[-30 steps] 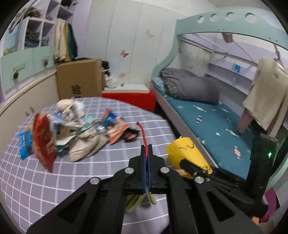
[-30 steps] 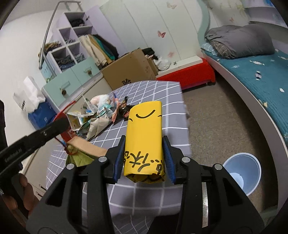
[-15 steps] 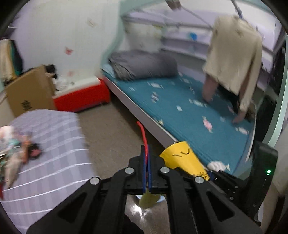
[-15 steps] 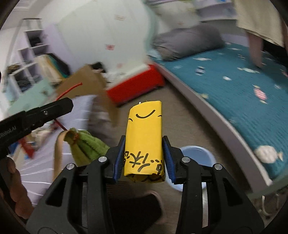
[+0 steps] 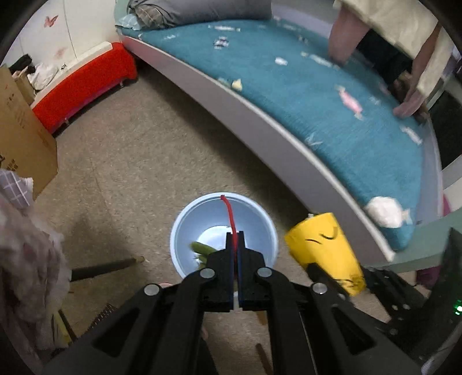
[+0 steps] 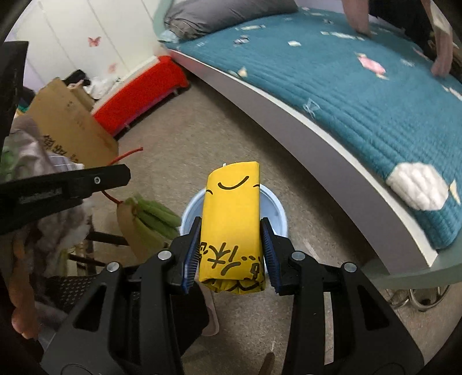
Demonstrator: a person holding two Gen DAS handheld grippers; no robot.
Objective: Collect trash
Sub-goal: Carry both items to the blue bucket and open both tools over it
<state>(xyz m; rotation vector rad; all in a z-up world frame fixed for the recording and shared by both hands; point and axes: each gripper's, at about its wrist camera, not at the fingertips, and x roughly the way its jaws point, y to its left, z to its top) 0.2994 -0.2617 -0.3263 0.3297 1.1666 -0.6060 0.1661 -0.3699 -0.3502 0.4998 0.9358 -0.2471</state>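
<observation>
- I am pinching my left fingers [image 5: 236, 245] together on the red string [image 5: 229, 213], dangling its green bundle [image 6: 153, 219] above the blue bin [image 5: 184, 228] for dropping.
- I am clamping my right fingers [image 6: 231, 253] on the yellow packet [image 6: 232, 219], poised over that bin on the floor beside the bed's edge.

A bed [image 5: 346, 121] with a teal quilted cover and a grey frame is seen along the right side. A grey folded duvet [image 6: 219, 14] is placed at its far end. A red bench [image 5: 83, 83] is positioned against the white wall, on which a butterfly sticker [image 6: 94, 41] is fixed. A brown cardboard box [image 6: 69, 127] is located beside the bench. The floor [image 5: 138, 161] is covered in beige carpet. A person's arm [image 6: 353, 14] is rested on the bed cover.
</observation>
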